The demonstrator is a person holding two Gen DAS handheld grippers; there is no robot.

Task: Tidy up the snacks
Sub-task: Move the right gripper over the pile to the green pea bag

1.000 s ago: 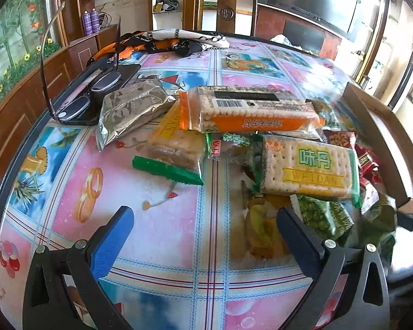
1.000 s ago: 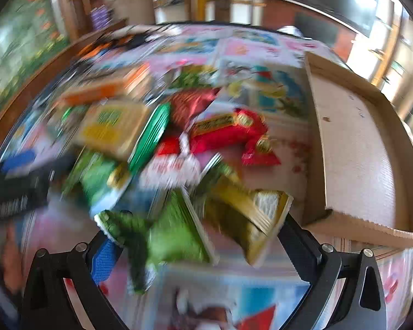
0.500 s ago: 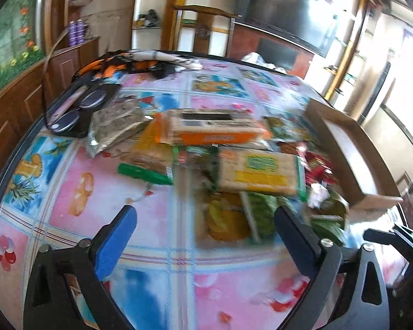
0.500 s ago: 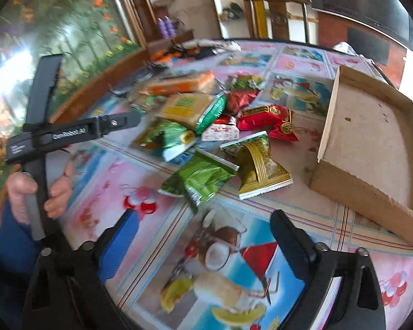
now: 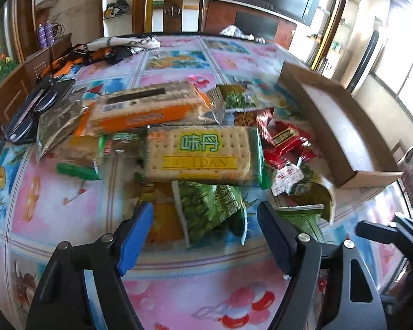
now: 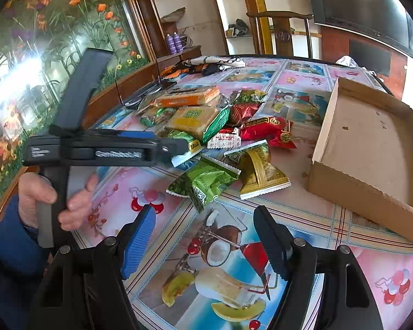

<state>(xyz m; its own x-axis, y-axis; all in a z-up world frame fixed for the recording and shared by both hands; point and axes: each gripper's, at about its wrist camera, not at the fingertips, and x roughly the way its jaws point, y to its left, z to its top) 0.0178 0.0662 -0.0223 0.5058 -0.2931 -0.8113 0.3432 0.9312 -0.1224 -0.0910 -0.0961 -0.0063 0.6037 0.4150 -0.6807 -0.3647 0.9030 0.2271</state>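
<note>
Lying on the surface (image 5: pixel 68 209) just ahead of the left gripper (image 5: pixel 205 220), fingers apart and empty: green pea packet (image 5: pixel 210 210). Likely light, crinkly, slippery; pinch its sealed edge. Cardboard tray (image 5: pixel 344 137) nearby. Right gripper (image 6: pixel 203 236) likewise apart, empty.

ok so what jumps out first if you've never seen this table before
A heap of bright snack packets fills the middle of the table, with the big WEIDAN cracker pack on top and a green pea bag just ahead of the open left gripper. To the right of the heap lies an empty cardboard box.
</note>
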